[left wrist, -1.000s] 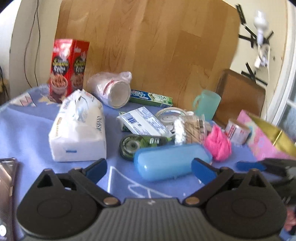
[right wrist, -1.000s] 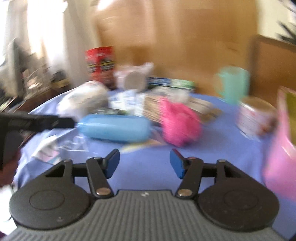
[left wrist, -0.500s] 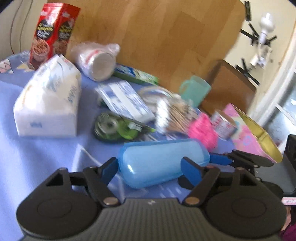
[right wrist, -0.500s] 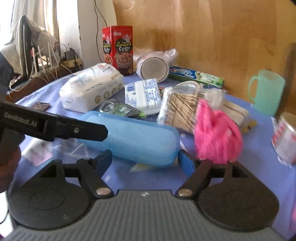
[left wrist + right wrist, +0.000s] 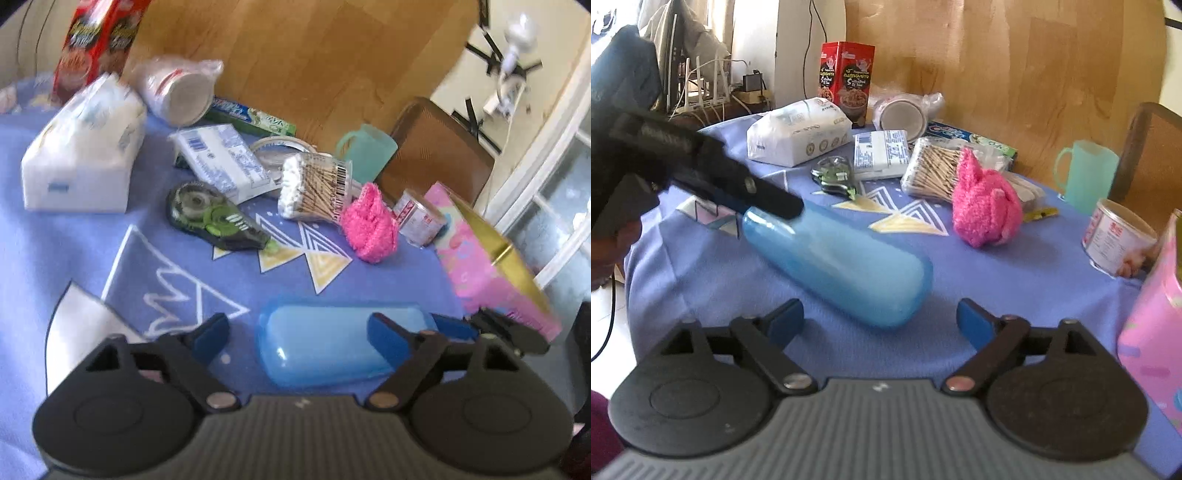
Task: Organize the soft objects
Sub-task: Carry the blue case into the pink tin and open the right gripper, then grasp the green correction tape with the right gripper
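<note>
Left gripper point(image 5: 297, 334): jaws opening, spread either side of the blue case point(image 5: 332, 347), not gripping it. Right gripper point(image 5: 880, 319): jaws opening too, unclenched, just short of the case's near end. Farther out on the blue tabletop point(image 5: 1015, 273), pink fluffy sock point(image 5: 986, 206) beside cotton swabs point(image 5: 934, 171); pink box point(image 5: 491, 258) right.

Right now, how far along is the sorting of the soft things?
Done: nothing visibly; the pink fluffy item and tissue pack lie on the tablecloth amid clutter. In hand: nothing; left gripper jaws are opening with the blue case partly between them, right gripper jaws opening just short of its end. Left: every soft item.
</note>
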The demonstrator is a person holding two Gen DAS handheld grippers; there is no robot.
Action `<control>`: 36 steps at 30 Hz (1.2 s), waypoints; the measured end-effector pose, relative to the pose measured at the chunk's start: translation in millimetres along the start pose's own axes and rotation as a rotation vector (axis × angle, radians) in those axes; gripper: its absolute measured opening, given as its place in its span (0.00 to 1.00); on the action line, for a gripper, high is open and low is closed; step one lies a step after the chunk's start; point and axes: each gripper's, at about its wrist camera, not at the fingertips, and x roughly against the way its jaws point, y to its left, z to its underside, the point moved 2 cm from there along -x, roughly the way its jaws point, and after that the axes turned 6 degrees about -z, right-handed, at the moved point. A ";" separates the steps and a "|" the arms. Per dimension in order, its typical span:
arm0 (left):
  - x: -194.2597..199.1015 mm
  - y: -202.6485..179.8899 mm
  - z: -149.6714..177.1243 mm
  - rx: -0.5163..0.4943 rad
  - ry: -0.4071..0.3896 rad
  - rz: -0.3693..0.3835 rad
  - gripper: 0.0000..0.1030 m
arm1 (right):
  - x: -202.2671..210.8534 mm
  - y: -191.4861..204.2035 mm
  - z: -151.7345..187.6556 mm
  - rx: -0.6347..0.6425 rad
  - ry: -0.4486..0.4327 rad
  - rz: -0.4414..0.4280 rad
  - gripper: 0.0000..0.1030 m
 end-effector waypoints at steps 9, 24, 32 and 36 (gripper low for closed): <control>5.9 -65.4 -25.0 -0.158 -0.023 0.012 0.74 | 36.6 -7.1 8.0 -0.033 -0.114 0.070 0.76; -105.0 -309.6 -73.8 -0.417 -0.029 0.315 0.76 | 178.4 -154.8 54.8 -0.224 -0.217 0.540 0.78; -103.2 -284.9 -51.1 -0.390 -0.016 0.286 0.79 | 201.1 -165.0 69.2 -0.334 -0.334 0.566 0.73; -61.5 -215.5 -48.1 -0.361 -0.087 0.199 0.84 | 183.3 -137.6 41.0 -0.283 -0.404 0.449 0.49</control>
